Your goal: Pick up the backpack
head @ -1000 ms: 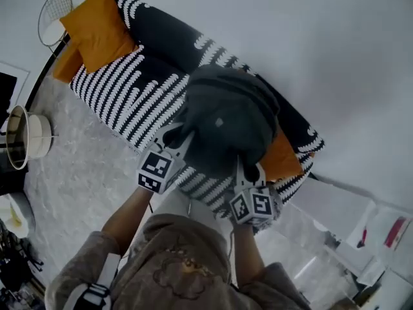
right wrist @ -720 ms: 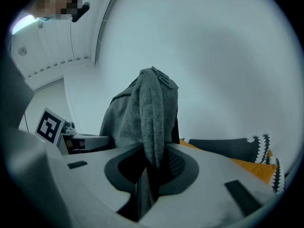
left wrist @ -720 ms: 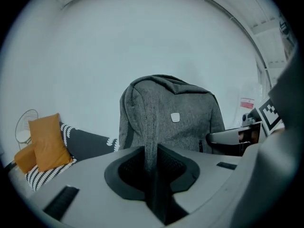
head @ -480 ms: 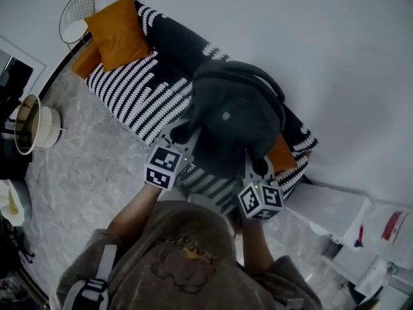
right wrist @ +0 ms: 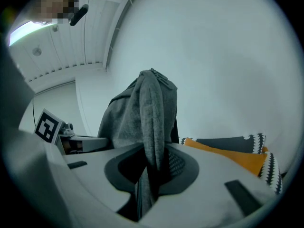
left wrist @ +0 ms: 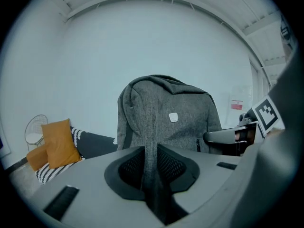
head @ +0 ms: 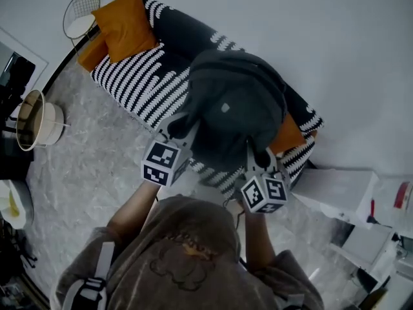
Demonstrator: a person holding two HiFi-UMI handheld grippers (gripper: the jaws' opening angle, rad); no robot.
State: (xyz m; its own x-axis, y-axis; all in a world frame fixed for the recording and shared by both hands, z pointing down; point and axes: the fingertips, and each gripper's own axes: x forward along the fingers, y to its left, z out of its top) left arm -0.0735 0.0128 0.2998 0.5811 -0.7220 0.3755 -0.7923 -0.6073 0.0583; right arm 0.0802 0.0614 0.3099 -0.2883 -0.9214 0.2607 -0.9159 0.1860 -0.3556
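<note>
A grey backpack [head: 235,112] hangs above the black-and-white striped sofa [head: 139,82], held up from both sides. My left gripper [head: 182,128] is shut on a fold of its grey fabric at the lower left corner. In the left gripper view the backpack [left wrist: 175,122] fills the middle, and a strip of it is pinched in that gripper [left wrist: 151,163]. My right gripper [head: 258,157] is shut on the lower right edge. In the right gripper view the backpack [right wrist: 142,110] is seen side-on, its cloth drooping into the right gripper [right wrist: 151,167].
An orange cushion [head: 126,24] lies at the sofa's far left end and another orange cushion [head: 287,134] sits behind the backpack. A wire side table [head: 80,15] and a round bin [head: 35,118] stand on the floor at left. White boxes [head: 342,192] are at right.
Both grippers have risen together with the backpack, which now hangs higher above the sofa seat. Both grips are unchanged.
</note>
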